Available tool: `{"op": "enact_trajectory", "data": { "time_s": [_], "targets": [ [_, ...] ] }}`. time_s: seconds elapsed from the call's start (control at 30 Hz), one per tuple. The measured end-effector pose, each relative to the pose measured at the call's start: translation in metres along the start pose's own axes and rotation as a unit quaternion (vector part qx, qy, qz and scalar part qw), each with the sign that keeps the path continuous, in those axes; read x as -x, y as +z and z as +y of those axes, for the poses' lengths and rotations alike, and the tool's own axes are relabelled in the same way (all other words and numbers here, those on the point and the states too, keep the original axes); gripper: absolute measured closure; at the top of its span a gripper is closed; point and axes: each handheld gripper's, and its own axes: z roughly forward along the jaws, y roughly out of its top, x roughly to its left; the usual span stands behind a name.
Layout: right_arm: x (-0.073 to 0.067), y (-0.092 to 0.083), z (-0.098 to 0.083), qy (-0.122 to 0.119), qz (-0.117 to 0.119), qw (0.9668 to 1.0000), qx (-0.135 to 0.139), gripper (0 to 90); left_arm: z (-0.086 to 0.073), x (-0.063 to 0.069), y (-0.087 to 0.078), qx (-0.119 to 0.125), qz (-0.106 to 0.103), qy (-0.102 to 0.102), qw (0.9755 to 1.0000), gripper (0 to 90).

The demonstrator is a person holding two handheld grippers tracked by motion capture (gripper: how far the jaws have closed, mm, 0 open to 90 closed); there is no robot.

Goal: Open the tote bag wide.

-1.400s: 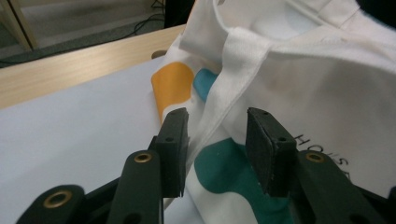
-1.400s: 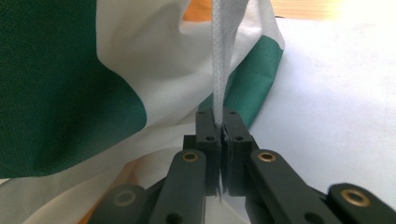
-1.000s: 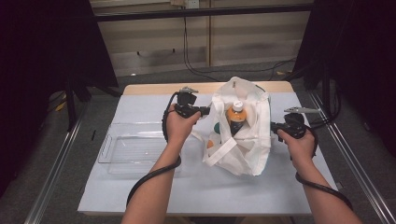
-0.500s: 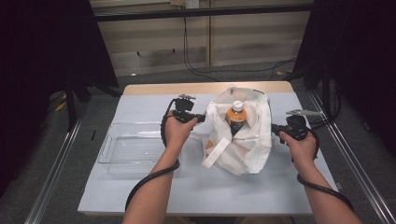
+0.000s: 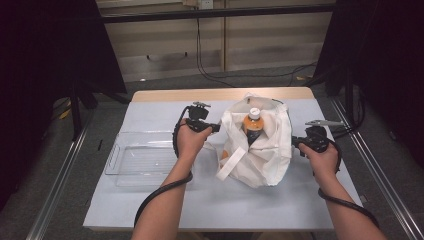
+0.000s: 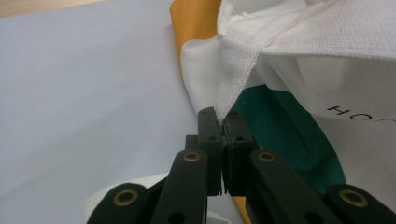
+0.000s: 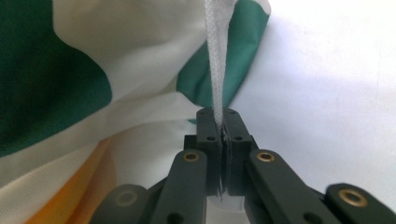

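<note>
A white cloth tote bag [image 5: 265, 150] with green and orange patches stands in the middle of the table, its mouth held apart. Inside it stands a bottle [image 5: 252, 126] of orange drink with a white cap. My left gripper [image 5: 218, 128] is shut on the bag's left rim; in the left gripper view the hem [image 6: 236, 88] runs down into my left gripper [image 6: 223, 122]. My right gripper [image 5: 295, 141] is shut on the bag's right rim, with the white webbing [image 7: 217, 60] pinched in my right gripper [image 7: 221, 122]. A loose white handle strap [image 5: 231, 163] hangs down the bag's front.
A clear plastic tray [image 5: 142, 159] lies empty on the table's left part, beside the left hand. The grey table top [image 5: 225, 200] ends at metal rails on both sides. Cables trail from both grippers along the forearms.
Both hands have stayed nearly in place on the bag's rim. The bag's cloth has shifted a little and its mouth looks slightly narrower than a second ago.
</note>
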Motion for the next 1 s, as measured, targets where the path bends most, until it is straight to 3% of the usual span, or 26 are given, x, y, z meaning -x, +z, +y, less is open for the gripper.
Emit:
{"op": "enact_trajectory", "data": {
  "time_s": [0.17,0.37,0.47,0.63,0.7,0.8,0.83,0.87,0.93,1.0],
  "targets": [
    [0.000,0.001,-0.003,-0.002,-0.002,1.0000,-0.007,88.5,0.000,0.000,0.000,-0.010,0.003,0.012,0.9999,88.1],
    [0.000,0.001,-0.004,-0.004,-0.004,1.0000,-0.007,88.4,-0.001,0.003,0.001,0.001,-0.001,-0.001,1.0000,88.1],
    [0.000,0.000,-0.004,-0.005,-0.003,1.0000,-0.005,88.4,0.001,0.002,0.000,-0.005,0.000,0.011,0.9999,88.1],
    [0.000,-0.002,-0.002,-0.003,0.000,1.0000,-0.001,88.4,0.006,0.006,-0.002,0.006,-0.007,0.001,1.0000,88.1],
    [0.000,-0.003,0.000,-0.006,-0.001,1.0000,-0.001,88.4,0.007,0.007,-0.002,-0.003,-0.007,0.006,1.0000,88.1],
    [0.000,-0.002,-0.002,-0.005,-0.002,1.0000,-0.004,88.3,0.003,0.008,0.002,-0.003,-0.006,-0.007,1.0000,88.1],
    [0.001,-0.001,-0.003,-0.003,-0.002,1.0000,-0.005,88.3,0.002,0.007,0.002,-0.009,-0.005,0.000,0.9999,88.1],
    [0.002,-0.001,-0.004,0.000,-0.004,1.0000,-0.007,88.3,0.002,0.008,0.003,-0.009,-0.007,-0.011,0.9999,88.0],
    [0.003,0.000,-0.006,0.002,-0.003,1.0000,-0.006,88.2,0.002,0.008,0.003,-0.007,-0.004,-0.003,1.0000,88.0],
    [0.003,0.000,-0.006,0.001,-0.003,1.0000,-0.007,88.2,0.003,0.010,0.004,-0.004,-0.010,-0.010,0.9999,88.1]
  ]
}}
